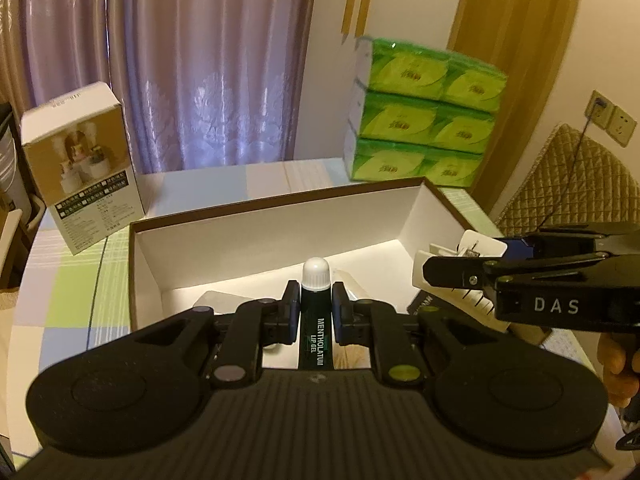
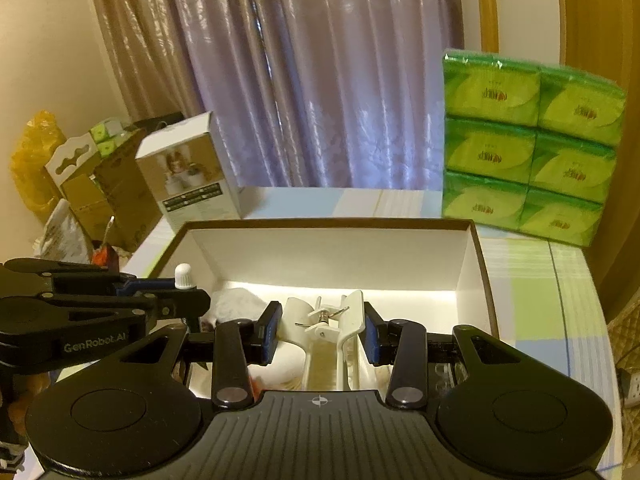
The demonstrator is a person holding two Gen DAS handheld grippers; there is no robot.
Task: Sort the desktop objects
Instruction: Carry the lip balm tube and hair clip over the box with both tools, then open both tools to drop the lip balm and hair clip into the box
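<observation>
Left gripper (image 1: 316, 312) is clamped on the lip gel (image 1: 316, 320), pads biting the dark barrel just below the white cap, the tube pointing forward over the near edge of the box (image 1: 256, 224). That's a light, stiff little cylinder, and slick plastic too, so my read is it could twist or slide out lengthways if the squeeze eases. Taking it mid-barrel, as here, looks the safe spot; the rounded cap offers nothing to grip.

Over to the right gripper (image 2: 320, 330), closed on the white clip (image 2: 336, 328), one pad on each outer arm, the metal spring showing between them. It hangs above the box floor, near the front. Light again, hard plastic, but springy: pressing the arms probably flexes it, and a pinch too near the hinge might pop it sideways. Flat outer faces are the place to hold.

Box is open-topped, white inside, with a few pale items already lying at the near end; I can't make them out. Behind it stand a carton (image 1: 82, 168) and green tissue packs (image 2: 528, 148), well clear.
</observation>
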